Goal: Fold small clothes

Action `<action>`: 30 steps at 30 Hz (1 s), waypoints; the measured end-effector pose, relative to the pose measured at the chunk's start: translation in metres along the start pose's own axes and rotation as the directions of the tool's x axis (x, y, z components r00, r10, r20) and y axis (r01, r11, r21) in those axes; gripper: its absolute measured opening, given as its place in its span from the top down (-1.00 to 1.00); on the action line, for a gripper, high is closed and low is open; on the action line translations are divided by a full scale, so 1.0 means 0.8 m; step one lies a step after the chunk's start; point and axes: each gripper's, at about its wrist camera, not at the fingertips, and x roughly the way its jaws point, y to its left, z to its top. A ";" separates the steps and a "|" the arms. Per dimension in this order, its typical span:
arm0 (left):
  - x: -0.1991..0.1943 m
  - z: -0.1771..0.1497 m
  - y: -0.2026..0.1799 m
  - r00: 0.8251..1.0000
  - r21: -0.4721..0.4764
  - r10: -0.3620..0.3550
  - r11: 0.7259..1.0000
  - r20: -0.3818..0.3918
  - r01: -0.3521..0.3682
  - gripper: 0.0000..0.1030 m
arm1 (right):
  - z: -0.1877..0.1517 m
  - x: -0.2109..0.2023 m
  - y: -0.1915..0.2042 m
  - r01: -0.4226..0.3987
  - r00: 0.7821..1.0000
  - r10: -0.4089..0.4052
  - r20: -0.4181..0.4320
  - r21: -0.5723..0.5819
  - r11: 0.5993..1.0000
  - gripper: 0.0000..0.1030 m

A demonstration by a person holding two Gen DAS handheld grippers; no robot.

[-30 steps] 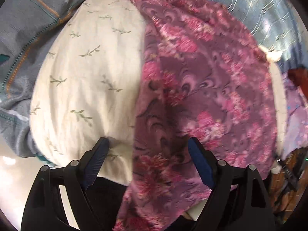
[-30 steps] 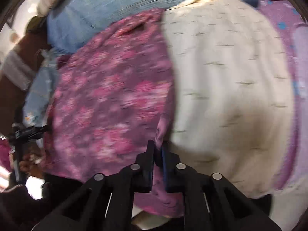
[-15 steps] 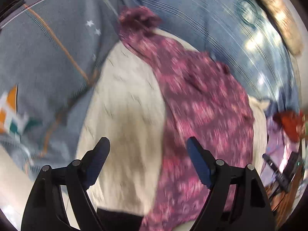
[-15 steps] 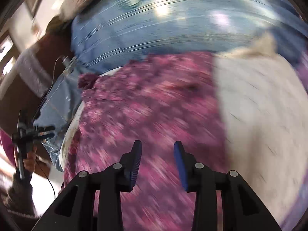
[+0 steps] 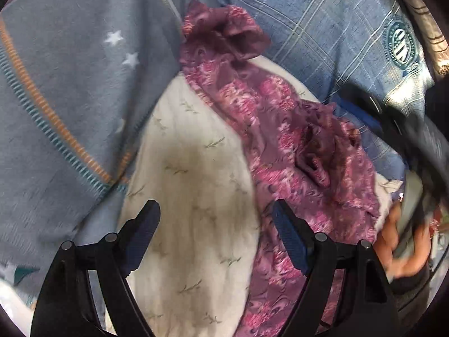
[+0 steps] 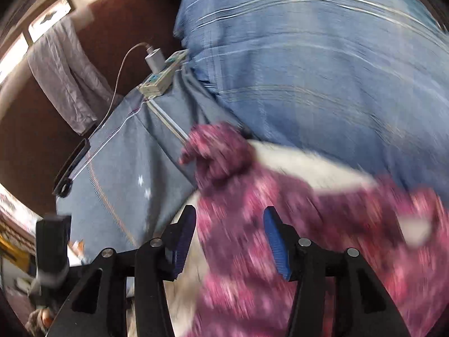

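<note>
A purple-pink floral garment [image 5: 283, 140] lies crumpled in a long strip over a cream cloth with small leaf sprigs [image 5: 193, 196]. Its far end is bunched up [image 5: 224, 33]. My left gripper [image 5: 214, 224] is open and empty, held above the cream cloth just left of the floral garment. My right gripper [image 6: 228, 238] is open and empty above the floral garment [image 6: 280, 224], which is blurred in the right wrist view. The cream cloth [image 6: 303, 163] shows beyond it.
A grey-blue blanket with stars and an orange stripe [image 5: 70, 98] lies on the left, a blue checked cover [image 5: 322, 42] at the back. A power strip with a charger [image 6: 160, 73] and a dark phone [image 6: 73, 165] lie at the bed edge. The other hand [image 5: 404, 247] shows at right.
My right gripper has opened and let go of the floral garment, then swung left. My left gripper has pulled back and stayed open. The floral garment now lies crumpled.
</note>
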 end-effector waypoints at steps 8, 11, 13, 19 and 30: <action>0.008 0.060 0.041 0.995 -0.108 0.075 0.992 0.063 -0.068 -0.60 | 0.058 0.041 0.018 0.059 0.998 -0.059 -0.001 -0.092 0.994 -0.34; 0.021 0.053 0.050 0.998 -0.124 0.058 0.991 0.036 -0.053 -0.60 | 0.080 0.075 0.055 0.088 0.994 -0.100 -0.035 -0.249 0.964 -0.32; 0.027 0.060 0.047 1.000 -0.134 0.009 0.991 0.029 -0.005 -0.60 | 0.086 0.081 0.058 0.128 0.990 -0.139 -0.028 -0.242 0.962 -0.32; 0.028 0.119 0.031 0.992 -0.178 -0.033 0.982 0.122 0.054 -0.60 | 0.045 0.027 0.001 0.162 0.987 -0.161 0.022 -0.127 0.979 -0.32; 0.059 0.184 0.072 0.945 -0.544 -0.290 0.774 0.151 0.324 -0.60 | -0.059 -0.028 -0.070 0.104 0.994 -0.104 -0.022 0.000 0.995 -0.32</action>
